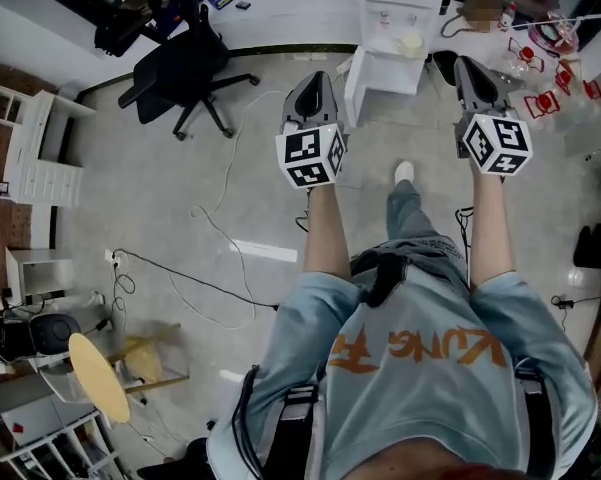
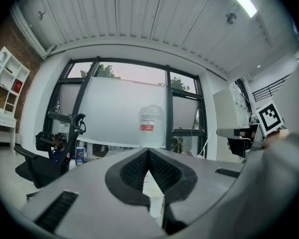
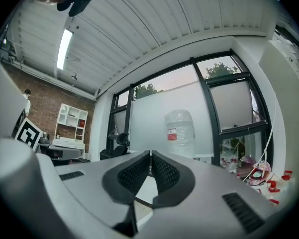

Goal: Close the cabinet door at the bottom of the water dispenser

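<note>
In the head view the white water dispenser (image 1: 400, 23) stands against the far wall, and its bottom cabinet door (image 1: 355, 86) hangs open at its left side. My left gripper (image 1: 317, 76) is held level just left of that door, apart from it. My right gripper (image 1: 470, 65) is level to the right of the dispenser. Both are shut with nothing between the pads. The left gripper view has my left gripper (image 2: 148, 151) pointing at the dispenser's clear water bottle (image 2: 150, 126). In the right gripper view, my right gripper (image 3: 150, 154) points at the same bottle (image 3: 180, 133).
A black office chair (image 1: 185, 68) stands left of the dispenser. Cables (image 1: 220, 228) trail over the grey floor. A white shelf unit (image 1: 40, 158) and a round wooden stool (image 1: 100, 373) are at the left. Red items (image 1: 550, 98) lie at the right. The person's foot (image 1: 404, 173) is before the dispenser.
</note>
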The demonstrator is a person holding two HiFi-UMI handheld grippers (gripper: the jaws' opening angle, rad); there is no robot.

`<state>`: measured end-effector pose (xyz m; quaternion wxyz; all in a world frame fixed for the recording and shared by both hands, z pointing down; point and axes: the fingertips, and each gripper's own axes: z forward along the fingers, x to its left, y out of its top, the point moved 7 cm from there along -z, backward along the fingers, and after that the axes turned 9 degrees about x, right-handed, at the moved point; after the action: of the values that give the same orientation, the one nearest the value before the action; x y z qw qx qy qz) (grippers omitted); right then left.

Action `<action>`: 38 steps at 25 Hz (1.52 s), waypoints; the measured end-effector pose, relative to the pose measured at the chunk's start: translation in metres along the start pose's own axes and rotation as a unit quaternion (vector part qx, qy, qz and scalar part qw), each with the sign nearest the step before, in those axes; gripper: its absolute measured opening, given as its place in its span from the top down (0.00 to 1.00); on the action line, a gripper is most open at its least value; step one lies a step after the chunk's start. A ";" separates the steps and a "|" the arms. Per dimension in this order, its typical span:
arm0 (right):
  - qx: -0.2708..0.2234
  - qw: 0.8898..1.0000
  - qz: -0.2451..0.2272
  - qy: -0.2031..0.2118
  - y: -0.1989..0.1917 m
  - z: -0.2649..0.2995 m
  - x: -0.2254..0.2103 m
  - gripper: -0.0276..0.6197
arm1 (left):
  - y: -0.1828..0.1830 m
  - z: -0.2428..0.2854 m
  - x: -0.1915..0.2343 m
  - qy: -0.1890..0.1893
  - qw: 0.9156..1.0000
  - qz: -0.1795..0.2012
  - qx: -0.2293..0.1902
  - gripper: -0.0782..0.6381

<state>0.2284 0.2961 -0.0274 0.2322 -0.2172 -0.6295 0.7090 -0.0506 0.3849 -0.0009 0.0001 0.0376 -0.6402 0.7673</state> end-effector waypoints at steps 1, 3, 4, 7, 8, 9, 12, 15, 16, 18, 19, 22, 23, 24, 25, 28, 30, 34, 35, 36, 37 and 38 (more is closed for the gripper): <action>0.000 1.000 0.002 0.005 0.000 0.013 -0.003 0.91 | -0.001 0.009 0.004 0.003 1.000 -0.001 0.002 0.88; 0.006 1.000 0.003 0.014 -0.003 0.041 -0.012 0.91 | -0.004 0.033 0.012 0.009 1.000 -0.007 0.008 0.88; 0.012 1.000 0.004 0.018 -0.006 0.055 -0.018 0.91 | -0.008 0.046 0.015 0.011 1.000 -0.013 0.014 0.88; 0.039 0.999 0.009 0.028 -0.019 0.095 -0.036 0.91 | -0.025 0.084 0.019 0.014 0.998 -0.032 0.043 0.88; 0.048 0.998 0.010 0.031 -0.024 0.108 -0.042 0.91 | -0.032 0.097 0.018 0.012 0.998 -0.037 0.054 0.88; 0.057 0.998 0.011 0.034 -0.029 0.122 -0.047 0.91 | -0.039 0.110 0.019 0.011 0.997 -0.042 0.065 0.88; 0.083 0.996 0.015 0.041 -0.047 0.165 -0.065 0.91 | -0.061 0.156 0.026 0.010 0.993 -0.060 0.101 0.88; 0.109 0.993 0.020 0.044 -0.062 0.203 -0.088 0.91 | -0.071 0.203 0.030 0.009 0.989 -0.073 0.125 0.88; 0.114 0.992 0.023 0.042 -0.066 0.215 -0.099 0.91 | -0.072 0.219 0.029 0.005 0.989 -0.072 0.131 0.88; 0.122 0.991 0.030 0.036 -0.070 0.238 -0.123 0.91 | -0.071 0.252 0.025 -0.003 0.988 -0.067 0.142 0.88; 0.125 0.991 0.033 0.033 -0.071 0.249 -0.135 0.91 | -0.070 0.267 0.023 -0.006 0.987 -0.066 0.146 0.88; 0.125 0.991 0.035 0.031 -0.067 0.277 -0.160 0.91 | -0.062 0.301 0.023 -0.006 0.987 -0.066 0.149 0.88; 0.123 0.991 0.037 0.032 -0.064 0.286 -0.165 0.91 | -0.058 0.310 0.025 -0.005 0.987 -0.064 0.148 0.88; 0.121 0.991 0.039 0.033 -0.062 0.294 -0.169 0.91 | -0.054 0.317 0.026 -0.005 0.987 -0.061 0.147 0.88; 0.120 0.991 0.042 0.034 -0.061 0.302 -0.171 0.91 | -0.051 0.323 0.027 -0.006 0.987 -0.058 0.147 0.88; 0.132 0.989 0.049 0.047 -0.067 0.324 -0.167 0.91 | -0.050 0.330 0.037 0.000 0.986 -0.063 0.151 0.88; 0.145 0.986 0.050 0.062 -0.074 0.339 -0.156 0.91 | -0.055 0.331 0.051 0.013 0.984 -0.075 0.159 0.88; 0.167 0.982 0.058 0.069 -0.096 0.364 -0.135 0.91 | -0.078 0.335 0.079 0.023 0.979 -0.092 0.181 0.88; 0.170 0.981 0.061 0.068 -0.102 0.369 -0.129 0.91 | -0.085 0.338 0.086 0.021 0.977 -0.096 0.187 0.88; 0.175 0.980 0.062 0.067 -0.108 0.372 -0.124 0.91 | -0.093 0.341 0.092 0.019 0.976 -0.101 0.194 0.88; 0.182 0.979 0.061 0.067 -0.114 0.374 -0.118 0.91 | -0.101 0.343 0.097 0.016 0.974 -0.105 0.201 0.88; 0.190 0.978 0.060 0.067 -0.121 0.376 -0.112 0.91 | -0.108 0.346 0.101 0.012 0.972 -0.109 0.207 0.88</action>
<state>0.0989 -0.0566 0.1366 0.2676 -0.2536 -0.4525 0.8120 -0.1262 0.0599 0.1722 0.0834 0.0970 -0.4596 0.8789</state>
